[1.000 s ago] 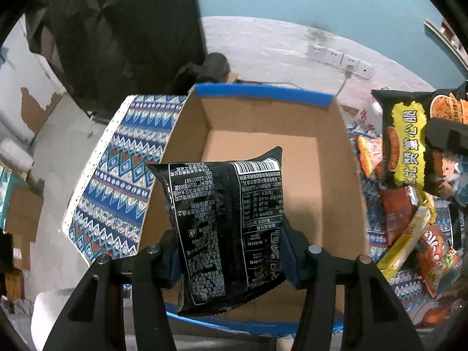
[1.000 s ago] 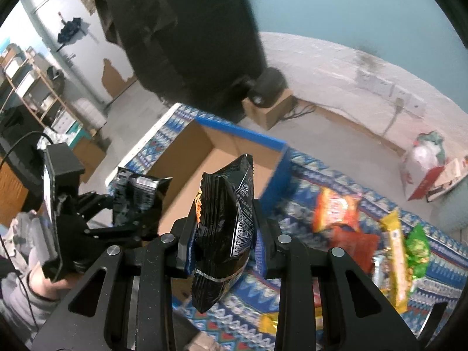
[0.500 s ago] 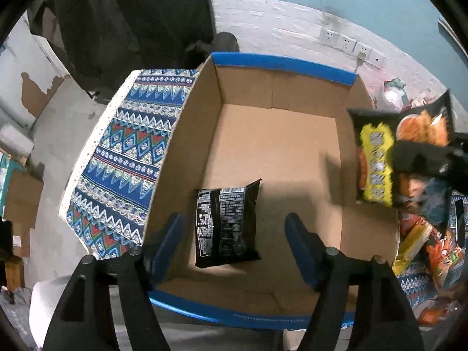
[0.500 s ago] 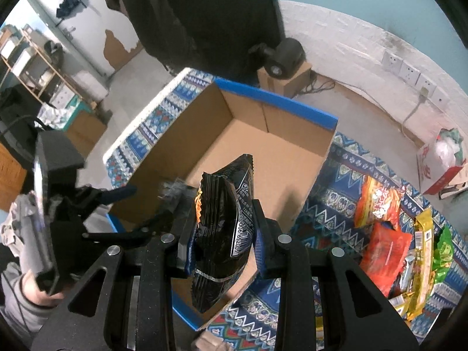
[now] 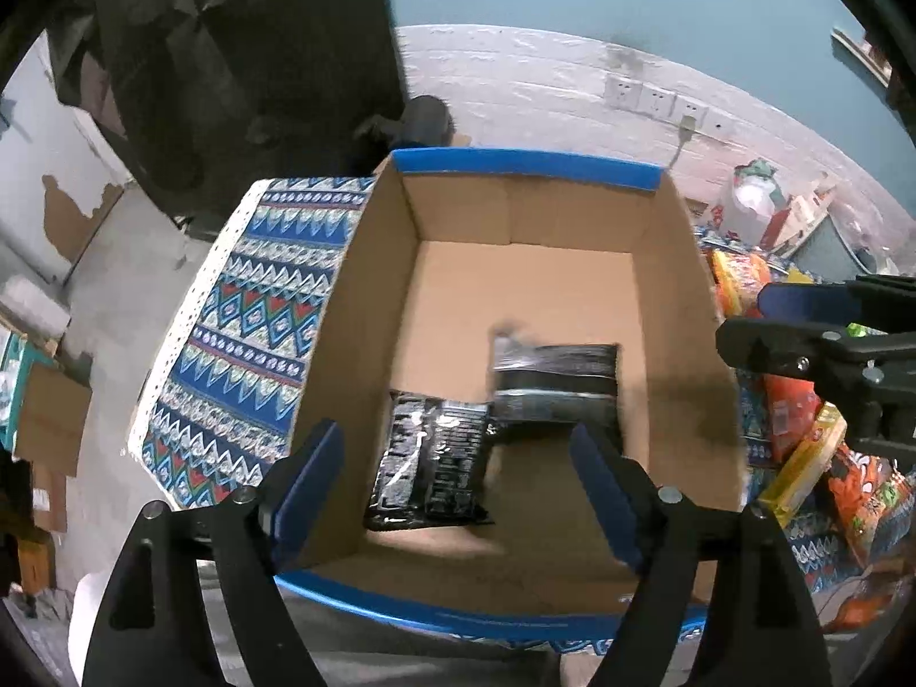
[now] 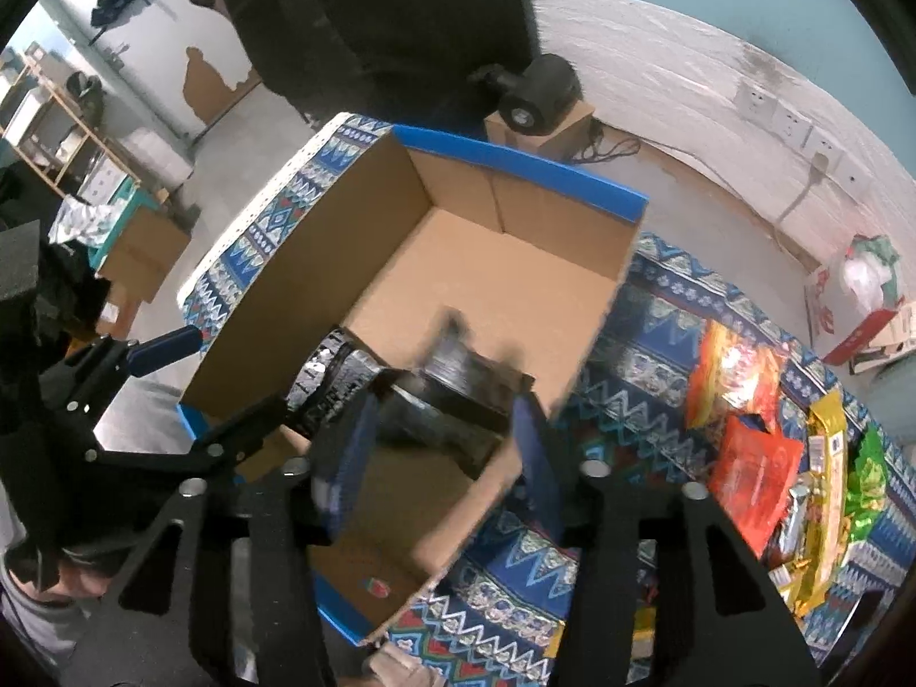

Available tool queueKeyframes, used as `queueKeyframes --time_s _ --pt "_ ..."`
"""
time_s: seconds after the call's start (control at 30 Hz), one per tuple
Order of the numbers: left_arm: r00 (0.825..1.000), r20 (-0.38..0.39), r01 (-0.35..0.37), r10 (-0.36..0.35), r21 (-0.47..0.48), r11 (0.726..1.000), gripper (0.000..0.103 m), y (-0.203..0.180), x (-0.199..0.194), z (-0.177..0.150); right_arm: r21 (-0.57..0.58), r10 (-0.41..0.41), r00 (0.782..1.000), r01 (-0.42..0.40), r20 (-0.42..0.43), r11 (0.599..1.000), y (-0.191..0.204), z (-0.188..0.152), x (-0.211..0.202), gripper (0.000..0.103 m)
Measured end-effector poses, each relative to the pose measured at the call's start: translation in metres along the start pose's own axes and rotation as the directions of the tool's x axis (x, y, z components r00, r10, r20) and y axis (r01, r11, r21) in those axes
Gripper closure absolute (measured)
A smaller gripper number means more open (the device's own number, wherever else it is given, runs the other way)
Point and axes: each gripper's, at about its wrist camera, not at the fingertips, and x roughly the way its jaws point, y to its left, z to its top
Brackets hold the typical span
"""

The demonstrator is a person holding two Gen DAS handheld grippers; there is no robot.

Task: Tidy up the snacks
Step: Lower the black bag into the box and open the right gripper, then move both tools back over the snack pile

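Black packet (image 5: 432, 461) lies lengthwise in box (image 5: 670, 263), both grippers' jaws just opening, empty

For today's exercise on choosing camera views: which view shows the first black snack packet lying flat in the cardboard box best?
The left wrist view: the flat black snack packet lies unobstructed on the cardboard box floor, its printed back showing. In the right wrist view only a strip shows, behind the box wall and gripper parts.

Between your left tongs (image 5: 458, 475) with their blue pads lies a black packet (image 5: 432, 461) with white print, in a brown box (image 5: 526, 286) with blue rims; to their left, a cloth (image 5: 252, 332) in blue, white and red zigzags; to their right, orange snack bags (image 5: 859, 486)
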Motion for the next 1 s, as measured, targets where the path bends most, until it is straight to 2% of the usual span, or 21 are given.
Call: queueKeyframes --time_s 0.13,0.37,0.5,0.7,1.0 --pt "0.998 0.041 0.035 -0.036 0.026 0.999 0.020 -0.013 -0.009 0.000 0.030 -0.029 0.999 0.029 0.014 0.999 -0.013 -0.010 -0.015 0.039" --pt "0.990 0.114 0.059 -0.077 0.160 0.985 0.020 -0.052 -0.031 0.003 0.066 -0.082 0.996 0.080 0.019 0.995 -0.041 -0.035 -0.041 0.037" --pt "0.985 0.108 0.109 -0.135 0.222 0.969 0.020 -0.077 -0.038 0.003 0.092 -0.115 0.993 0.113 0.018 0.989 -0.062 -0.054 -0.057 0.034" --pt "0.982 0.076 0.146 -0.176 0.295 0.944 0.020 -0.115 -0.041 -0.003 0.125 -0.169 0.986 0.167 0.005 0.978 -0.091 -0.085 -0.081 0.033" --pt "0.978 0.004 0.188 -0.210 0.429 0.883 0.020 -0.178 -0.038 -0.023 0.195 -0.243 0.969 0.245 -0.037 0.950 -0.139 -0.141 -0.106 0.029"
